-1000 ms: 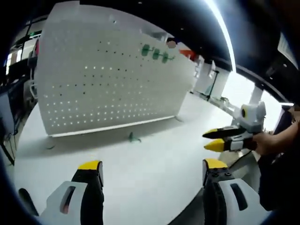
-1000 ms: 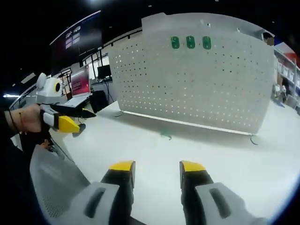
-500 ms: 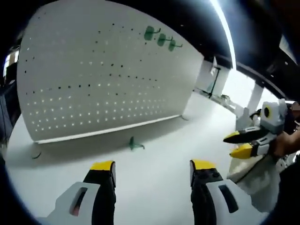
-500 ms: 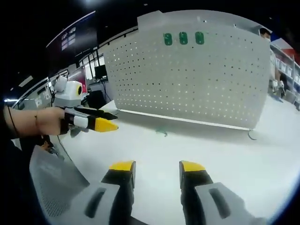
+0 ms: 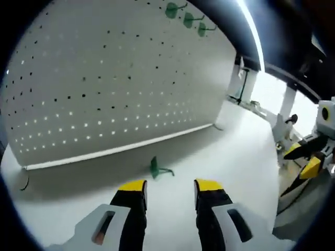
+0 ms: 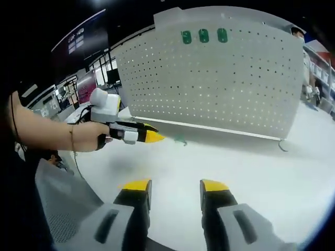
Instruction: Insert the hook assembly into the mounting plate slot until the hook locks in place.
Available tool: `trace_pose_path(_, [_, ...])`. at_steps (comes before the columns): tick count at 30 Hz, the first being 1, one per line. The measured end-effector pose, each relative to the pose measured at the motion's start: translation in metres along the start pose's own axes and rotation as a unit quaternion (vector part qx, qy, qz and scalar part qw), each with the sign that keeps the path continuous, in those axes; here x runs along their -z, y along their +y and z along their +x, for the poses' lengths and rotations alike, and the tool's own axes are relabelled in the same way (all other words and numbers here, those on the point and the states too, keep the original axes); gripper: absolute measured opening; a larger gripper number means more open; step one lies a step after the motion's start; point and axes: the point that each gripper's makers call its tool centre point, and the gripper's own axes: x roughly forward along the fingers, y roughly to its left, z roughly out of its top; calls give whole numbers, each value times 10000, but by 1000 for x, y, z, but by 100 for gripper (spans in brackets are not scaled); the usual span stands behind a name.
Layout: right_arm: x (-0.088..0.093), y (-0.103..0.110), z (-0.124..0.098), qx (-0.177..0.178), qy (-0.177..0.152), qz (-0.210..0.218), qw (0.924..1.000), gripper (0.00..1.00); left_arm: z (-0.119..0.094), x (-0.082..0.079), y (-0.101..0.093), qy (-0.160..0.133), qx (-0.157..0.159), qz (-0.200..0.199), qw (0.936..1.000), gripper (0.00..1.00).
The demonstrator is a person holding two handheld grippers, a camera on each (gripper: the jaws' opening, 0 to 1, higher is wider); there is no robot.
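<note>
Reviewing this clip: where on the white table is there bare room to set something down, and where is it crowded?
Bare table stretches from the right claw to the pegboard foot. Crowded only near the loose green hook, just ahead of the left claw. Three green hooks fill the board's top.

Pegboard, white, perforated, upright (image 5: pixel 120 89) (image 6: pixel 220 83): qty 1.
Hooks, green, mounted in a row near top of board (image 5: pixel 186 18) (image 6: pixel 203 36): qty 3.
Hook, green, loose on tabletop in front of board (image 5: pixel 158 169) (image 6: pixel 180 141): qty 1. Green hooks total: 4.
Table, white (image 5: pixel 230 146) (image 6: pixel 251 167): qty 1.
Grippers, yellow-tipped, 2 jaws ea.: qty 2, left gripper (image 5: pixel 169 186) (image 6: pixel 148 136), right gripper (image 6: pixel 175 185) (image 5: pixel 304 159).
</note>
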Motion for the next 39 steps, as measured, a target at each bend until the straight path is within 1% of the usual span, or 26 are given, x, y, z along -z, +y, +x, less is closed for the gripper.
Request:
trace_pose_path(1, [3, -1, 1, -4, 34, 49, 10000, 34, 4, 1, 2, 20, -18, 12, 10000, 34])
trace_pose_path(4, [5, -4, -1, 29, 77, 18, 10000, 34, 12, 2, 8, 36, -53, -28, 10000, 35])
trace_pose_path(7, [6, -8, -2, 66, 84, 55, 9999, 34, 20, 1, 16, 46, -106, -94, 9999, 34])
trace_pose_path(12, [7, -11, -2, 96, 94, 116, 9998, 33, 31, 1, 18, 118, -109, -10, 9999, 32])
trace_pose_path(15, [6, -10, 0, 49, 90, 186, 9998, 33, 38, 2, 21, 164, -152, 29, 9997, 33])
trace_pose_path(19, [0, -11, -1, 60, 28, 176, 9998, 33, 45, 5, 22, 215, -174, 99, 9996, 29])
trace_pose_path(21, [-2, -10, -1, 33, -29, 216, 9998, 34, 46, 6, 23, 201, -188, -39, 9996, 26])
trace_pose_path(22, [-2, -9, -1, 9, -45, 234, 9997, 34, 46, 6, 25, 211, -254, -41, 9994, 25])
trace_pose_path(26, [1, -8, 0, -12, -8, 276, 9996, 34, 49, 9, 24, 206, -260, -23, 9994, 23])
trace_pose_path(30, [2, -7, 1, -8, -2, 325, 9995, 34, 51, 7, 26, 145, -265, -18, 9995, 20])
trace_pose_path(36, [8, -7, 2, -27, 66, 383, 9992, 33, 51, 8, 31, 151, -340, 43, 9993, 7])
trace_pose_path(39, [11, -8, 3, -22, 110, 410, 9991, 33, 51, 8, 31, 137, -364, 133, 9992, 3])
